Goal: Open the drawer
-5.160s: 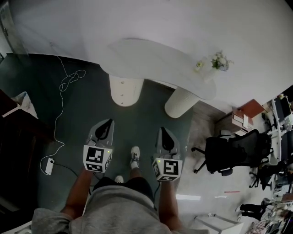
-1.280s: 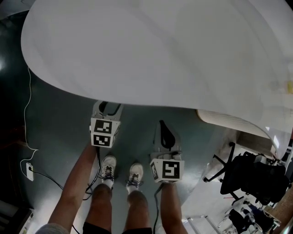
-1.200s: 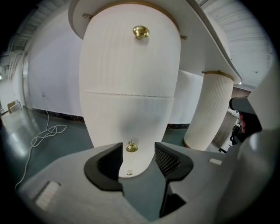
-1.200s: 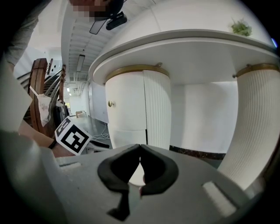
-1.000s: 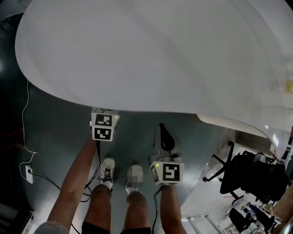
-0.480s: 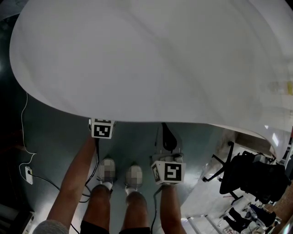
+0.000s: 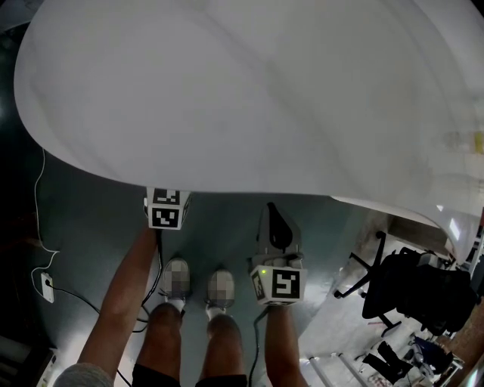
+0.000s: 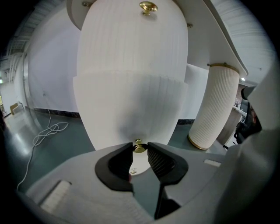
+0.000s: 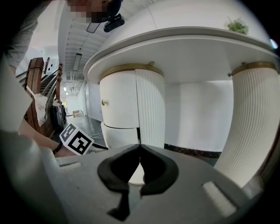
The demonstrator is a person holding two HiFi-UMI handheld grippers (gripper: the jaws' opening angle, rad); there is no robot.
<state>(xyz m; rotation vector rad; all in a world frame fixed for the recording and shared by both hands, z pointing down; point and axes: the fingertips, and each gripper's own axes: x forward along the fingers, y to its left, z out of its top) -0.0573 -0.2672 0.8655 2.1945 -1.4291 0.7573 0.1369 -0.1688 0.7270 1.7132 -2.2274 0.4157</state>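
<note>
Brass marked the spot: the small knob [image 8: 139, 147] of the lower drawer [image 8: 131, 105] sat low on the ribbed white pedestal [image 8: 131, 48] under the table. The drawer front looked flush with the column, so by my reckoning it was shut. The left gripper [image 8: 140, 153] had its two black jaws spread just enough to take the knob between their tips, one to either side and very near it. I could not see that they pressed on it, so I took this for the step of lining up on the handle, not the pull. What the next move called for, to my mind, was a squeeze on the knob and then a straight draw back toward the person, level with the drawer, since a small round knob would slip out of a slanted grip. A second brass knob [image 8: 148, 6] showed higher on the same pedestal, untouched. From above, the left forearm [image 7: 125, 287] reached forward and down, its marker cube [image 7: 167, 209] right at the edge of the white table top [image 7: 249, 91] and the jaws hidden beneath it. The right gripper [image 7: 272, 212] hung beside it, short of the table edge, jaws pressed together on nothing, pointing forward, idle. Farther off stood another ribbed pedestal [image 8: 212, 109], a white cable [image 8: 50, 130] looped on the dark green floor [image 7: 91, 204], and a black office chair [image 7: 416, 291] to the right.
</note>
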